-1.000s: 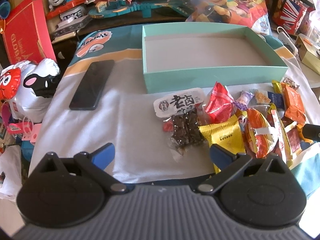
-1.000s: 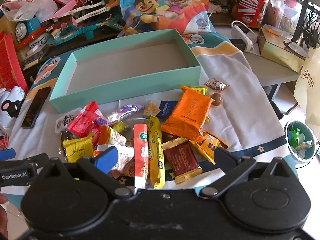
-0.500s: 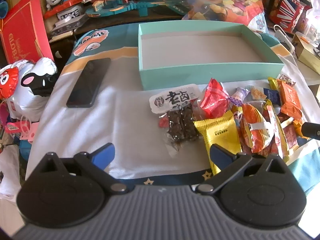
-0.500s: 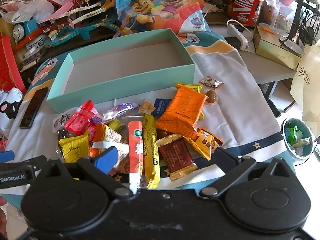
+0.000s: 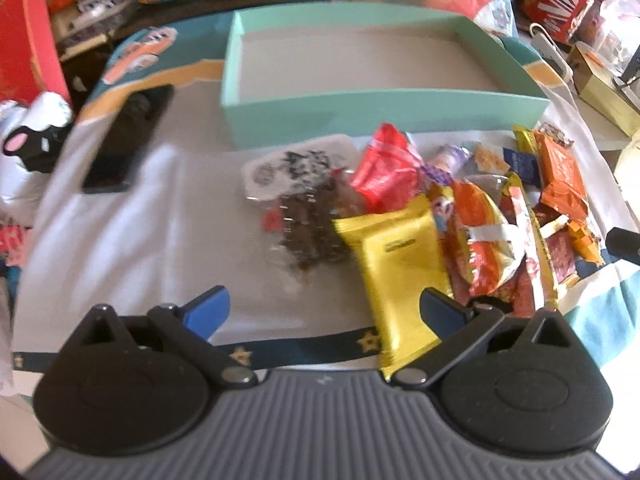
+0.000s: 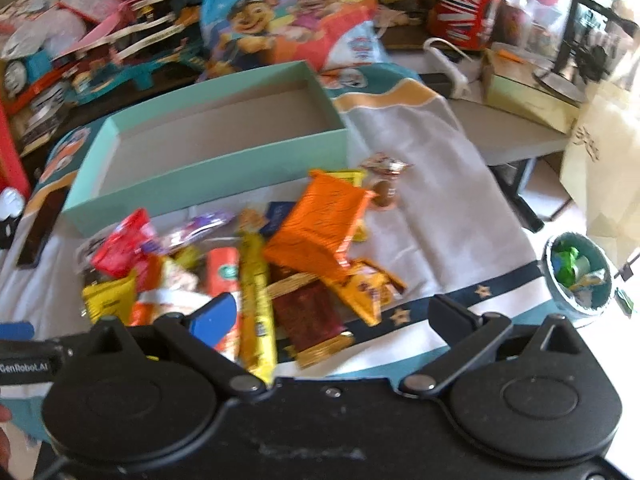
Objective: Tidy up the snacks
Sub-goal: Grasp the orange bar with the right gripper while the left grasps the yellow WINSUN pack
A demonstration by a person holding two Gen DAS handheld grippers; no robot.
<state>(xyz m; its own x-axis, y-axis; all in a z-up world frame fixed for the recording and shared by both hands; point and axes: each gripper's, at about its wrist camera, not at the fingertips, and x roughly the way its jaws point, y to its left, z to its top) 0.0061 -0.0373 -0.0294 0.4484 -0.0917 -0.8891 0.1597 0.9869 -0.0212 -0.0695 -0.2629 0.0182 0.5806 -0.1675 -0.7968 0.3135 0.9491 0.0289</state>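
black and blue-tipped, the left gripper (image 5: 322, 306) is seen nearest the lens with its fingers spread wide and nothing between them, hung low over the near edge of the cloth-covered surface (image 5: 120, 240); the right gripper (image 6: 334, 314) is likewise held wide apart and empty, low over the near side of the snack pile. both seem to be kept open and close to the heap so that a packet can be taken, though nothing is gripped yet. just beyond the left fingers a yellow packet (image 5: 400, 256) lies with its near end reaching toward the right-hand finger, and beside it a clear bag of dark pieces (image 5: 308, 220) with a white label is spread flat. in the right wrist view a long yellow bar (image 6: 256, 292), a red-orange stick (image 6: 224, 280) and a dark red wafer packet (image 6: 312, 316) are laid closest, with a large orange packet (image 6: 320, 224) resting on top of others farther in. the snacks are heaped loosely and overlapping, none sorted. behind the pile the teal box (image 6: 208, 172) is set with its long wall toward the heap, presumably as the place for the snacks; its pale floor is bare and nothing has been put in it. a black phone (image 5: 128, 140) lies left of the box. off the surface to the right, a small round bin (image 6: 580, 276) holds crumpled wrappers. toys and printed bags are crowded at the far back.
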